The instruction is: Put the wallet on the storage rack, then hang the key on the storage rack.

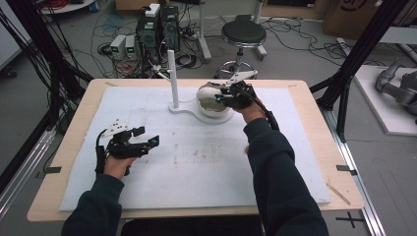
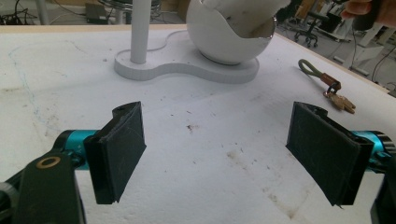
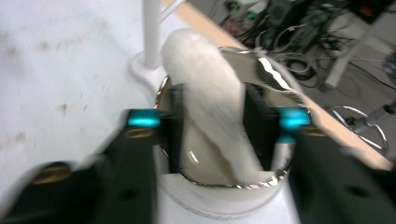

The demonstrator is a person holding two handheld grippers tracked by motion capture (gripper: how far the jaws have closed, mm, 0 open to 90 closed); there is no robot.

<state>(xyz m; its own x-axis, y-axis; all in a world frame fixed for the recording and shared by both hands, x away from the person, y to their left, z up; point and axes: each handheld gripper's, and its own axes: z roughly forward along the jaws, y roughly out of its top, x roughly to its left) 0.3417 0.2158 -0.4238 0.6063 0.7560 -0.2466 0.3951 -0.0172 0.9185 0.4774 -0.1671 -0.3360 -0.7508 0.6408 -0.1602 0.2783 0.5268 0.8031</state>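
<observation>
The white fluffy piece (image 3: pixel 205 102) lay between the two black jaws of the right hand-held gripper (image 3: pixel 211 126), right over the mouth of the egg-shaped bowl (image 3: pixel 275 84). The jaws stood partly apart, one on each side of the piece. The right gripper view was blurred, so whether the pads pressed on it could not be told. The piece was long and narrow. In that view its long axis ran from the upper left, near the white post (image 3: pixel 152 32), down toward the lower right, where its lower end dipped into the bowl's shiny inside. Its rounded upper end rose above the rim.

From the high view, the right hand-held gripper (image 1: pixel 227 96) sat at the bowl (image 1: pixel 209 101), at the far middle of the surface (image 1: pixel 206 167). The bowl stood on a flat white base (image 1: pixel 189 109) beside the post (image 1: pixel 172 78).

The left hand-held gripper (image 1: pixel 147 136) hung low over the near left of the surface, well apart from the bowl. Its jaws were spread wide with nothing between them, and its own view looked across bare, stained surface toward the bowl (image 2: pixel 224 37). A key on a green loop (image 2: pixel 329 88) lay on the surface to the right in that view.
</observation>
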